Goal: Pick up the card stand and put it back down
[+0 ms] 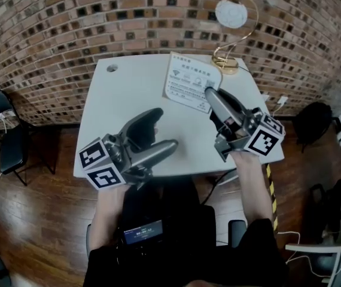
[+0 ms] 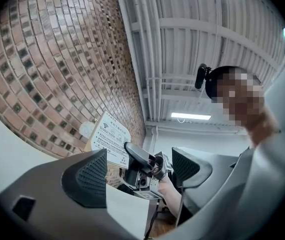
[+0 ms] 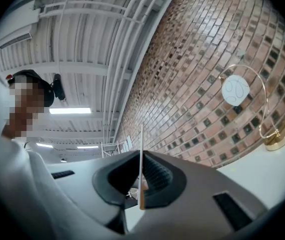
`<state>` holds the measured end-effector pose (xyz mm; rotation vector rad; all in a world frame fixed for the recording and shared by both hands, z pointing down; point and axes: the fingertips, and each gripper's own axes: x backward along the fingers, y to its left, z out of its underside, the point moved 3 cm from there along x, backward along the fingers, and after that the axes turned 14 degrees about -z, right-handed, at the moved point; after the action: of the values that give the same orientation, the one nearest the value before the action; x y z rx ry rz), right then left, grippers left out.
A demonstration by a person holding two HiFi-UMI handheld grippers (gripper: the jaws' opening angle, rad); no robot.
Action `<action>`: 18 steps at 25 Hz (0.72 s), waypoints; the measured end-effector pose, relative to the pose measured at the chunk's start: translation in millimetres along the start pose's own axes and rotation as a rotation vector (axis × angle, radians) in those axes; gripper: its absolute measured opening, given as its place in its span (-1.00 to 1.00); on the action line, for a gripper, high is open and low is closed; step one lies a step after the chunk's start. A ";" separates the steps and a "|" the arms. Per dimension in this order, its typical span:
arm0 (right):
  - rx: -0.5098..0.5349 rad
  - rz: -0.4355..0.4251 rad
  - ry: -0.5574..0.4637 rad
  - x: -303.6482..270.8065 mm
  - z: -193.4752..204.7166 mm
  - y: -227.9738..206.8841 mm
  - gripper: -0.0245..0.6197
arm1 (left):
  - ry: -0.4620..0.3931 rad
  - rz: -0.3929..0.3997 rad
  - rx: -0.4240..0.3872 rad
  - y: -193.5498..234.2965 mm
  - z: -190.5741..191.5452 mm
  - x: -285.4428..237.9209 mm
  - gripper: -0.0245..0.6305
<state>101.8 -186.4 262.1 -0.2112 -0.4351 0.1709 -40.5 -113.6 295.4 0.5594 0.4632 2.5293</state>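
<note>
**Brick wall (image 1: 99, 17) behind, card stand (image 1: 191, 81) pinched over the white table (image 1: 128, 94)**

Right tongs (image 3: 141, 173) are closed on the card stand (image 3: 141, 144), which shows there edge-on as one thin white line between the ribbed pads. In the head view the right tongs (image 1: 209, 94) bite the near right edge of the sheet. The stand is tilted over the far part of the table and seems to be lifted off it. Left tongs (image 2: 138, 171) stand apart with nothing in them, nearer and to the left, well apart from the stand. At the far right of the table is a golden arc lamp (image 1: 233, 31).

I judge the stand to be light, stiff and flat. Its smooth face may slip or swing in such a narrow pinch. A hold low on the edge looks safer, and it should be set down level so it does not tip.
</note>
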 end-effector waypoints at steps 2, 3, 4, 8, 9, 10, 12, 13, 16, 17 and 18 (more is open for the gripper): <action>0.005 0.007 -0.009 6.9 -6.4 -1.4 -0.83 | 0.008 0.019 0.008 -0.5 1.4 -10.1 0.29; 0.009 0.013 -0.012 10.6 -9.6 -2.0 -0.83 | 0.013 0.028 0.010 -1.0 2.1 -15.3 0.29; 0.013 0.019 -0.015 14.4 -12.9 -2.5 -0.83 | 0.019 0.037 0.010 -1.5 2.9 -20.3 0.29; 0.027 0.038 -0.032 27.9 -23.3 -5.4 -0.83 | 0.047 0.071 0.000 -3.4 5.9 -37.7 0.29; 0.027 0.040 -0.037 30.7 -25.2 -6.8 -0.83 | 0.053 0.079 0.000 -3.3 6.5 -41.5 0.29; 0.027 0.043 -0.041 33.5 -27.0 -8.4 -0.83 | 0.059 0.087 0.002 -2.8 7.2 -45.2 0.29; 0.027 0.051 -0.047 39.2 -30.5 -12.2 -0.83 | 0.069 0.101 0.010 -1.0 8.9 -52.7 0.29; 0.026 0.055 -0.050 42.0 -32.1 -14.2 -0.83 | 0.073 0.107 0.014 0.1 9.6 -56.1 0.29; 0.025 0.066 -0.056 48.9 -36.0 -21.0 -0.83 | 0.086 0.122 0.017 3.6 10.8 -65.2 0.29; 0.024 0.070 -0.058 51.0 -37.1 -23.6 -0.83 | 0.091 0.126 0.017 4.7 11.2 -68.0 0.29; 0.024 0.074 -0.059 53.3 -38.1 -26.5 -0.83 | 0.095 0.130 0.017 5.8 11.6 -70.7 0.29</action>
<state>169.1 -207.1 255.9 -0.1990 -0.4840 0.2558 18.3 -153.9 286.8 0.4910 0.4976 2.6872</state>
